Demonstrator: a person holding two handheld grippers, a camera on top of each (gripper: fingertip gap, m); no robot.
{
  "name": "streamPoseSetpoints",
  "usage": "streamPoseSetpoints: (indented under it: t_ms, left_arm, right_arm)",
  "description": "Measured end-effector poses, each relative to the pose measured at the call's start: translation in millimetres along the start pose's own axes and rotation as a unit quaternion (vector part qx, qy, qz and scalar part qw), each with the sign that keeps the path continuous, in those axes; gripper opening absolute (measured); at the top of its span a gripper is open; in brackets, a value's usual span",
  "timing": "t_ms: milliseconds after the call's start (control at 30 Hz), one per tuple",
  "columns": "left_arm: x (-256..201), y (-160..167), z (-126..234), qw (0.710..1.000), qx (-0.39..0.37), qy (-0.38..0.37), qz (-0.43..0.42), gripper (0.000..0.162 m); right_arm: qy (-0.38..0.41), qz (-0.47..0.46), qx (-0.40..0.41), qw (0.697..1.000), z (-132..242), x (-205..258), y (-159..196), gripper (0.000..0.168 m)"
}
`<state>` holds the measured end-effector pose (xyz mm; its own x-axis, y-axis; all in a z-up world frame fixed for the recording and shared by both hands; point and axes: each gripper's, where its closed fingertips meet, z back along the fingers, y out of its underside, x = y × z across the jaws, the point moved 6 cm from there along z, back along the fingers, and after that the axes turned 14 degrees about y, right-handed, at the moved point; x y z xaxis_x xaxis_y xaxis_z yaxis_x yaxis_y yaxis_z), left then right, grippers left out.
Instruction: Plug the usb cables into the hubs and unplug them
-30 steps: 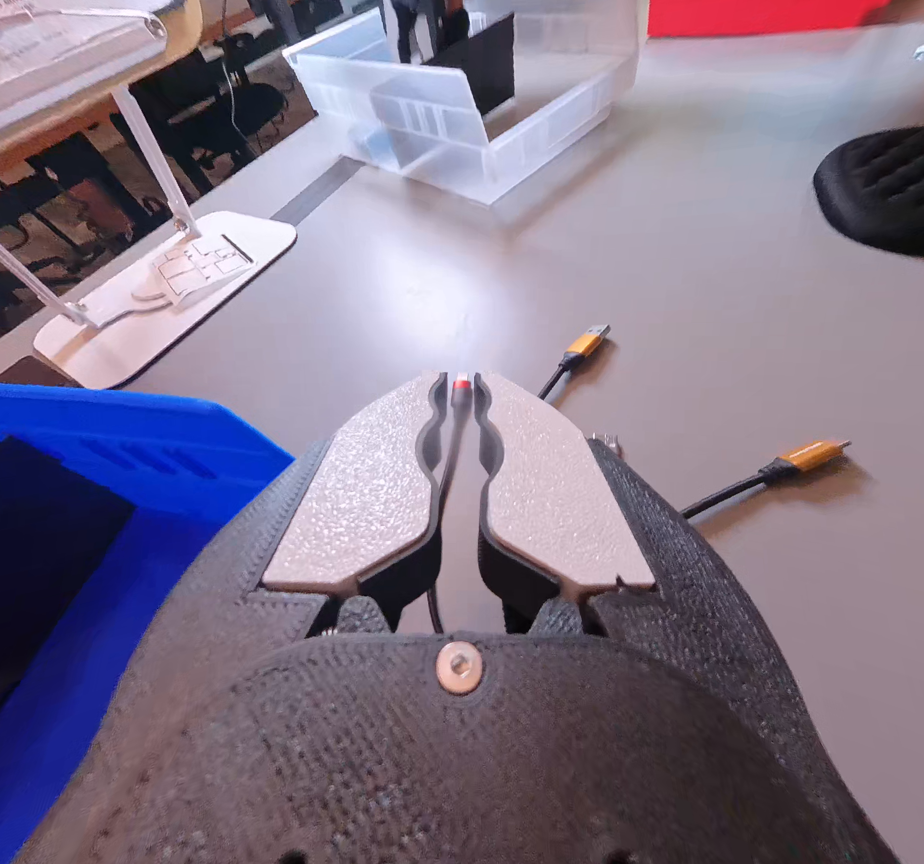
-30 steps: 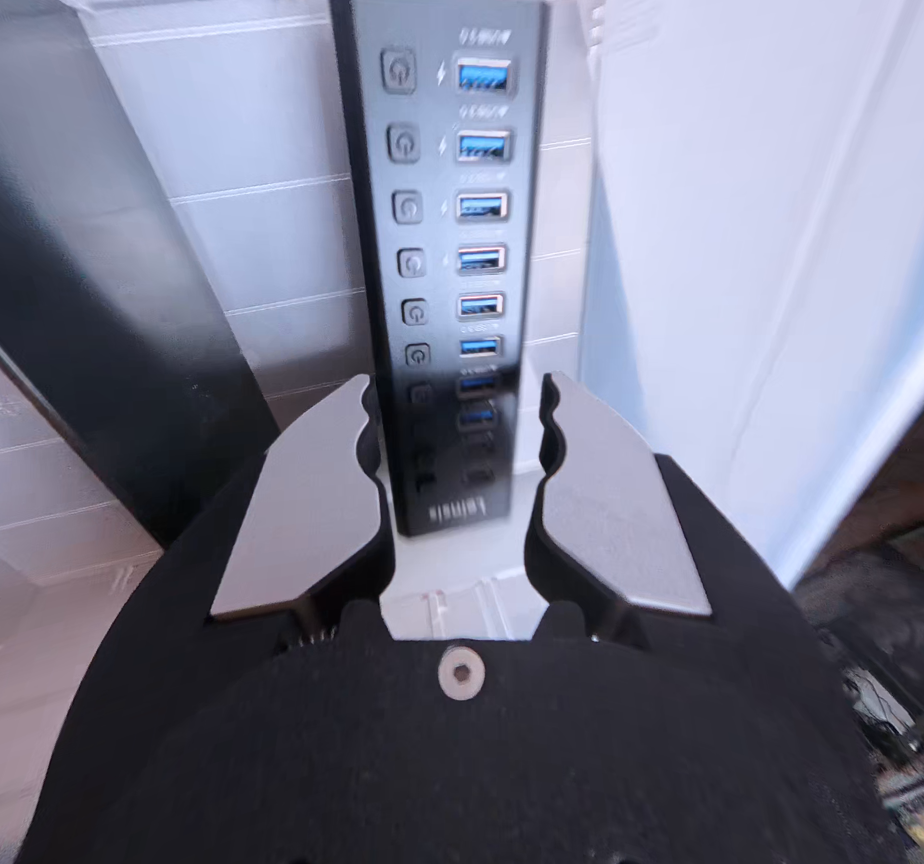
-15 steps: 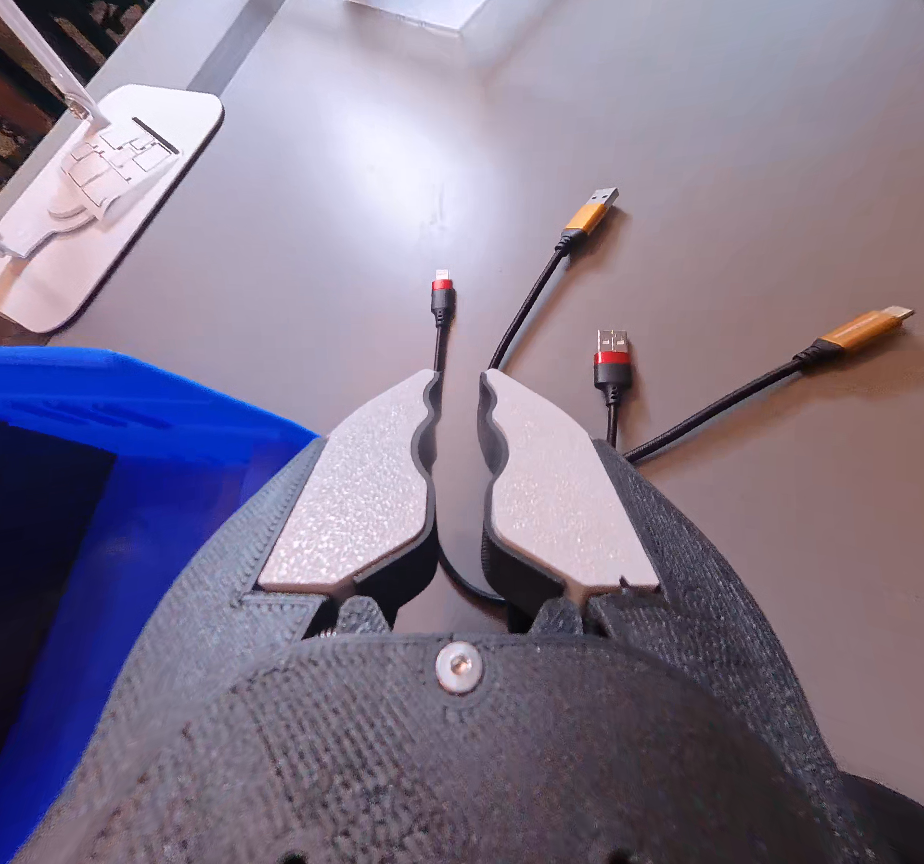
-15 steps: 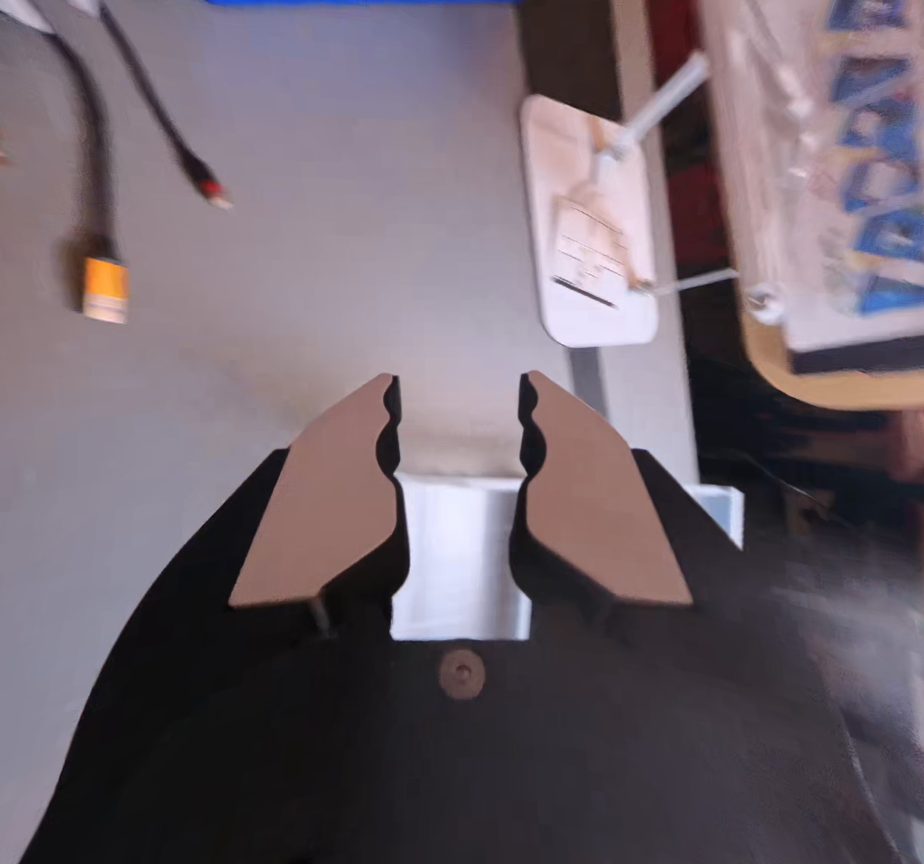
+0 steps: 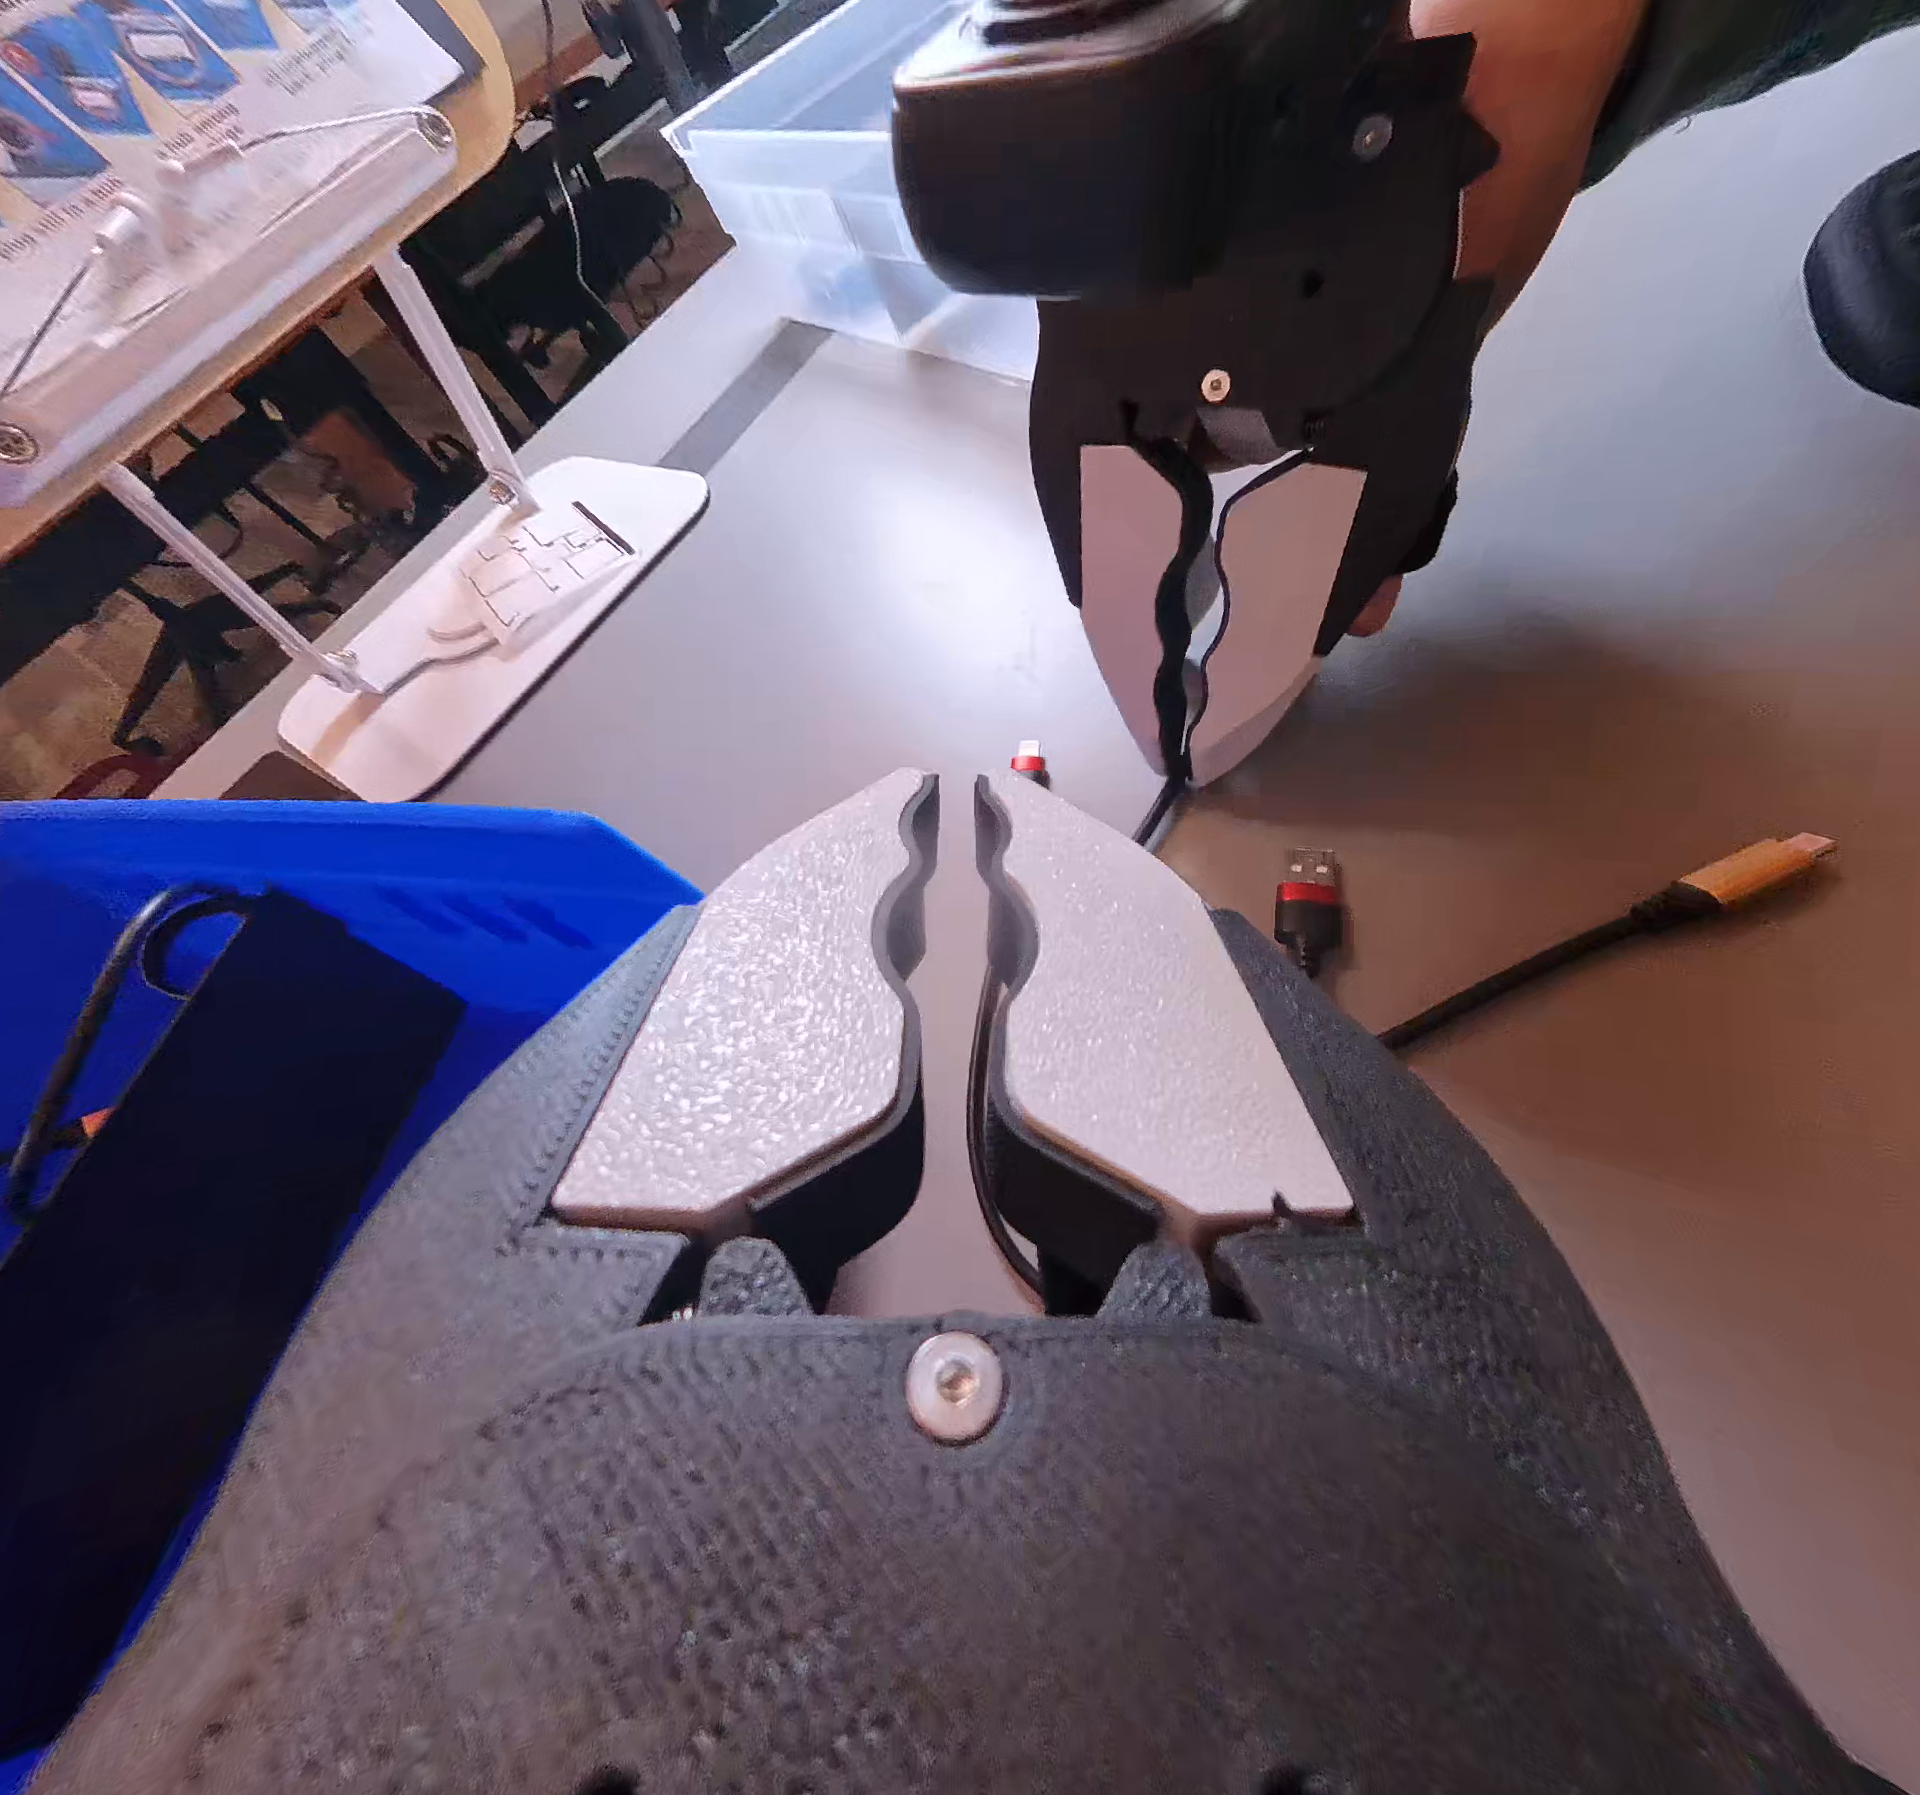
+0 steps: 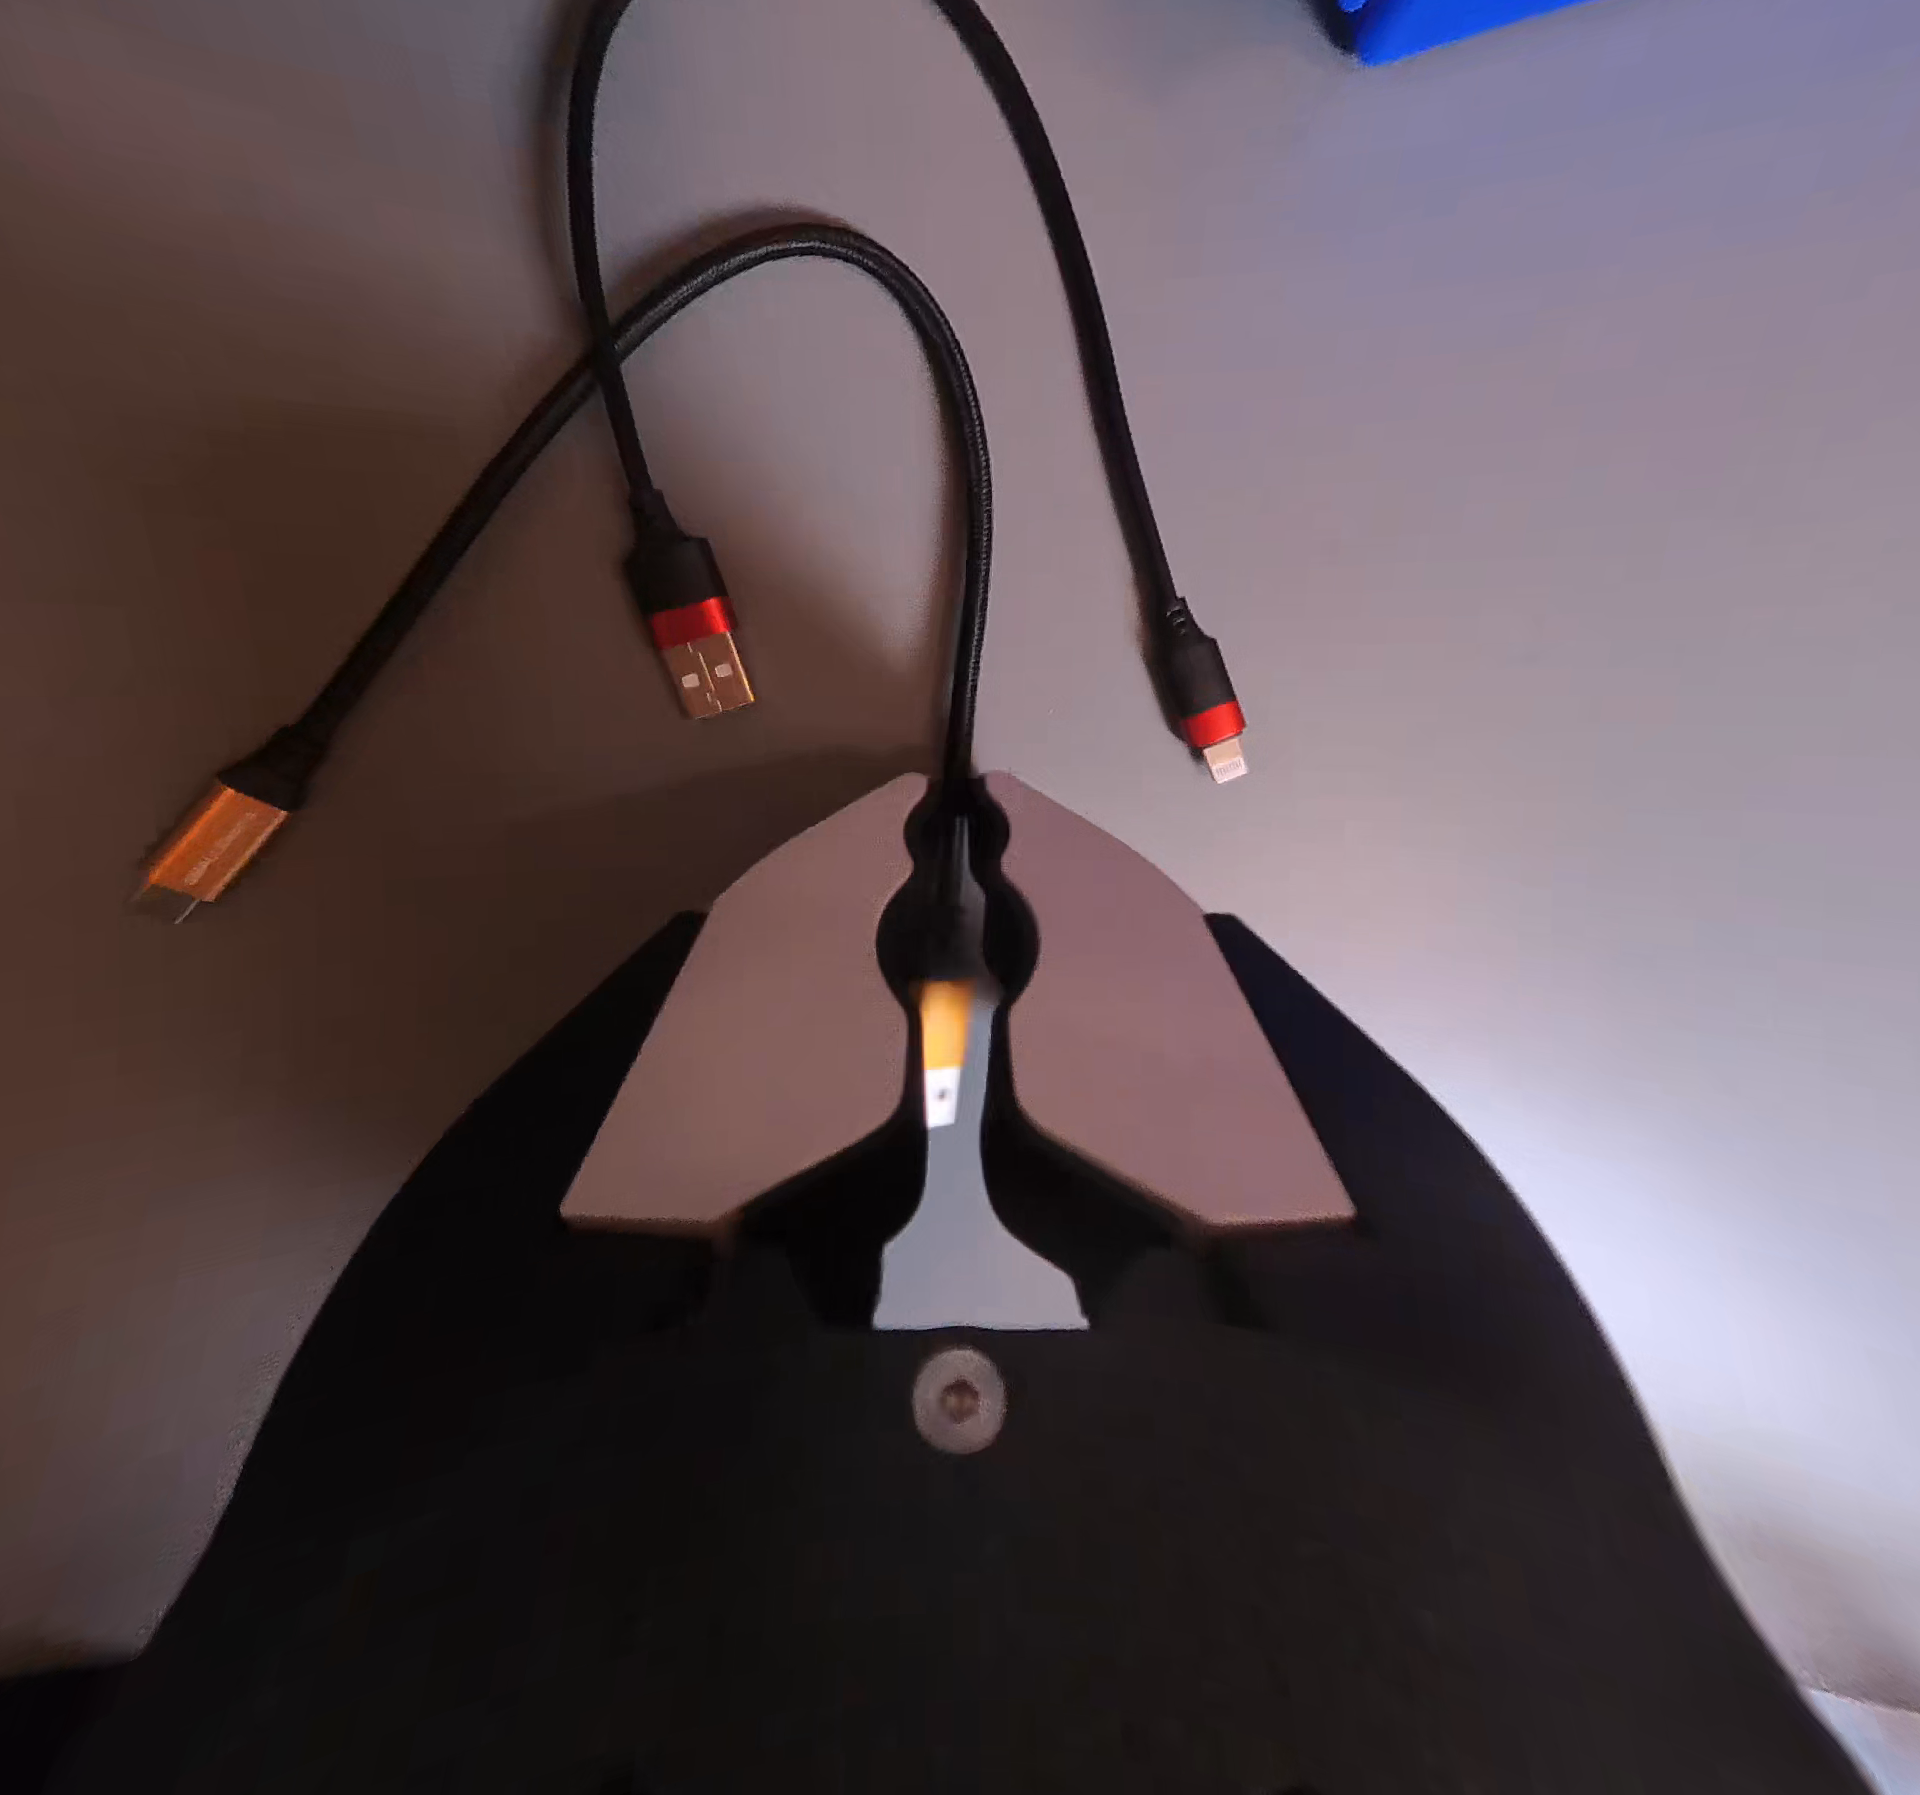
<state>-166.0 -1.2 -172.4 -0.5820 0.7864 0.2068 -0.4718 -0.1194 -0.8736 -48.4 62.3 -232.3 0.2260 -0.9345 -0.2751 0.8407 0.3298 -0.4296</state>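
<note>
A plain grey desk carries everything. Past its far edge stand dark chairs and table legs on a brown floor. At the far left edge a white stand holds up a printed sheet on thin legs. A clear plastic bin sits at the far edge, and a blue bin with a dark slab inside sits at the near left edge.

Two black cables lie looped mid-desk and cross each other. The right gripper, held by a hand, points down at the desk with its fingers pressed together on the orange cable, pinching it just behind the orange plug, which sits between the fingers. That cable's other orange end lies flat towards the right edge. The red cable lies loose, its wide plug and small plug on either side of the right gripper.

The left gripper hovers low, fingers nearly together with a narrow gap; the red cable runs beneath them, but whether they touch it I cannot tell.
</note>
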Motion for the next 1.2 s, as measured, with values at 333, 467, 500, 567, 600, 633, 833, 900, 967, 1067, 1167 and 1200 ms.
streamPoseSetpoints:
  t_ms: [333,467,500,567,600,633,833,900,967,1067,1167,1200]
  left_arm:
    - [2,-9,7,0.999,-0.052,-0.01,0.007,0.007]
    - [1,-11,8,0.998,-0.066,-0.006,0.017,0.008]
    - [1,-11,7,0.998,-0.065,-0.006,0.017,0.008]
    - [0,-11,5,0.998,-0.06,-0.003,0.016,0.009]
    - [-1,-11,4,0.998,-0.058,0.0,0.015,0.009]
    - [-2,-11,2,0.998,-0.056,0.003,0.014,0.009]
    - [-8,-8,-5,0.999,-0.035,0.014,0.0,0.009]
    - [-9,-7,-7,0.999,-0.031,0.016,-0.002,0.008]
    - [-10,-6,-9,0.999,-0.028,0.022,0.0,0.008]
    - [-11,-3,-12,0.999,-0.021,0.03,0.002,0.008]
    - [-13,-1,-14,0.999,-0.014,0.034,-0.003,0.007]
    - [-13,-1,-15,0.999,-0.012,0.036,-0.004,0.007]
  right_arm:
    - [0.041,-0.058,-0.105,0.992,99,-17,7,0.004]
    - [0.103,-0.119,-0.156,0.975,166,-48,27,0.004]
    - [0.121,-0.131,-0.167,0.97,183,-57,33,0.004]
    - [0.165,-0.151,-0.179,0.958,214,-76,46,0.004]
    - [0.183,-0.162,-0.182,0.952,230,-85,53,0.004]
    - [0.203,-0.171,-0.182,0.947,244,-95,59,0.004]
    - [0.333,-0.191,-0.101,0.918,297,-150,107,0.004]
    - [0.367,-0.19,-0.046,0.909,301,-165,128,0.004]
    - [0.394,-0.181,0.017,0.901,293,-180,152,0.005]
    - [0.381,-0.167,0.093,0.905,256,-192,184,0.004]
    - [0.313,-0.14,0.146,0.928,200,-188,207,0.005]
    - [0.282,-0.134,0.161,0.936,181,-184,212,0.005]
